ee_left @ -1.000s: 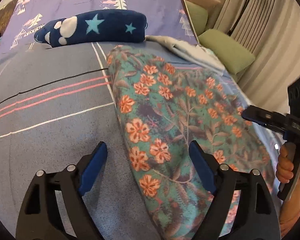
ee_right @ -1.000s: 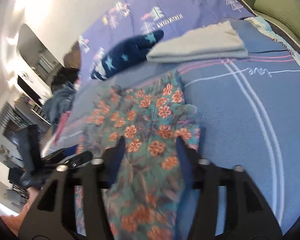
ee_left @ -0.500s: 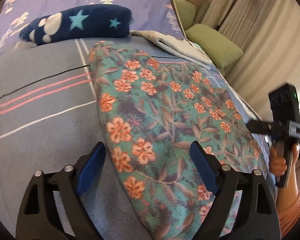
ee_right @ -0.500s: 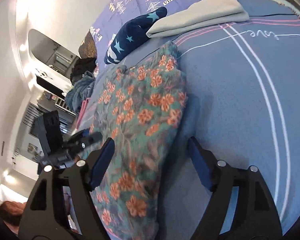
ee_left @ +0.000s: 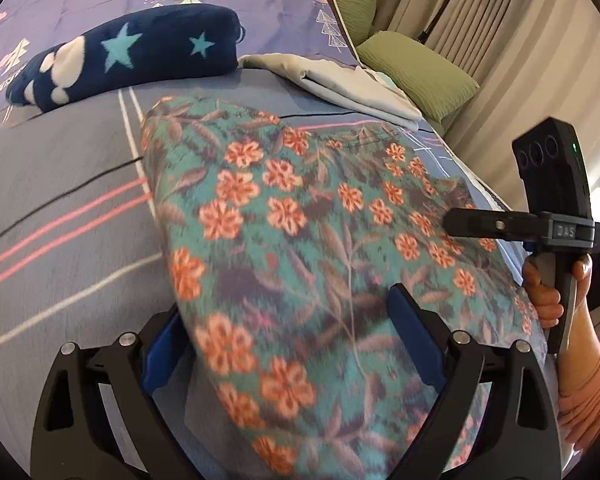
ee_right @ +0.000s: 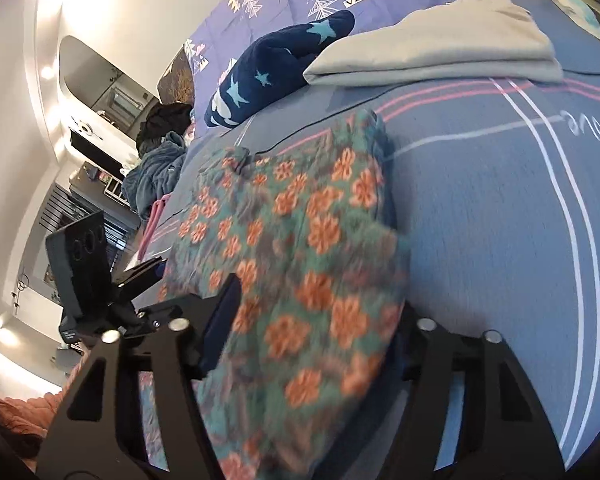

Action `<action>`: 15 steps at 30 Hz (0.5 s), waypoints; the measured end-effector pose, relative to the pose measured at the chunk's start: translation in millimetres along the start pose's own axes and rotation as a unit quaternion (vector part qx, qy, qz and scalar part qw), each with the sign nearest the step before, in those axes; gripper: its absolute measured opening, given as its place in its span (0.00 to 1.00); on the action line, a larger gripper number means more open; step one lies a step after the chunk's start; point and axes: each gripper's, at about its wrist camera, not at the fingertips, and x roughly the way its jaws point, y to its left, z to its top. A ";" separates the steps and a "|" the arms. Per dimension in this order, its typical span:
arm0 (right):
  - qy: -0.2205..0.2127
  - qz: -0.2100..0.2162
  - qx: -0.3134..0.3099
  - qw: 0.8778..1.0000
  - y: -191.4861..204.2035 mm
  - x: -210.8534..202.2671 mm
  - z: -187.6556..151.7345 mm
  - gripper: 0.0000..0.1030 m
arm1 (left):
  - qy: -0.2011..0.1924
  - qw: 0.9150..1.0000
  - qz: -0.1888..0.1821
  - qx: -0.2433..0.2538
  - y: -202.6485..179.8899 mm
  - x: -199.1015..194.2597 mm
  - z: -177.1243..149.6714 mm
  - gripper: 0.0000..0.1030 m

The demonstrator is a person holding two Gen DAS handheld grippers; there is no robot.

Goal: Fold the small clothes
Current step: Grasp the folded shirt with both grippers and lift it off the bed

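Note:
A teal garment with orange flowers (ee_left: 300, 240) lies spread on the blue-grey bedspread (ee_left: 60, 220). My left gripper (ee_left: 292, 344) is open, its blue-padded fingers either side of the garment's near edge. My right gripper (ee_right: 316, 320) is open as well, straddling the near edge of the same garment (ee_right: 300, 248) from the other side; cloth hides part of its right finger. The right gripper also shows in the left wrist view (ee_left: 452, 220) over the garment's right part. The left gripper shows in the right wrist view (ee_right: 156, 266) at the left.
A navy star-patterned plush pillow (ee_left: 128, 56) and a folded grey cloth (ee_left: 352, 84) lie beyond the garment. Green cushions (ee_left: 416, 68) and curtains stand at the right. A heap of dark clothes (ee_right: 156, 160) lies at the bed's far left.
Both grippers have moved forward and lower over the garment's near edge, so the cloth now lies between their open fingers. The right gripper has opened wider than a second ago.

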 end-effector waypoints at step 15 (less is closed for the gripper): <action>-0.106 -0.061 -0.115 0.986 78.4 -54.7 -13.0 0.16 | -0.066 0.995 0.034 0.073 -38.2 -32.7 22.3 0.14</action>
